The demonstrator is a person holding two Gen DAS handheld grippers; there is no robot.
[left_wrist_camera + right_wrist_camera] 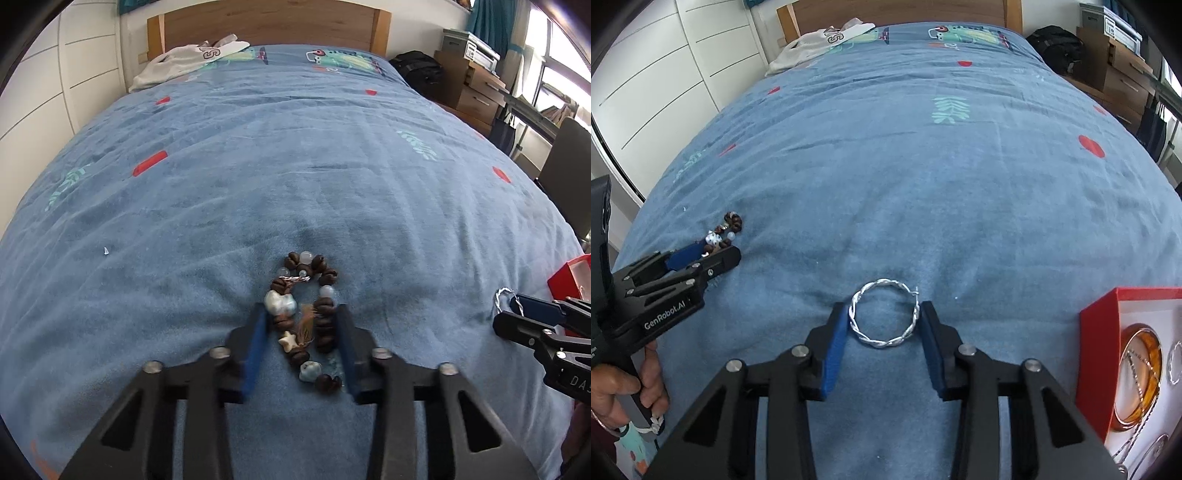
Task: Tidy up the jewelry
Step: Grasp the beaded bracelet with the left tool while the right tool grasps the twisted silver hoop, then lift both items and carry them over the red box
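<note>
A brown beaded bracelet (303, 314) with pale stones and a small star lies on the blue bedspread (295, 166) between the fingers of my left gripper (301, 314). The jaws touch its sides and appear shut on it. It also shows in the right wrist view (722, 232). A twisted silver hoop (884, 314) sits between the blue pads of my right gripper (884, 314), which grips its sides. The hoop also shows in the left wrist view (504, 301), at the right gripper's tip (517, 306).
A red box (1097, 354) with a white lining stands at the right, holding an amber bangle (1137, 376), a chain and silver rings. A white garment (820, 40) lies by the wooden headboard (897, 11). White cupboards stand to the left, a dresser to the right.
</note>
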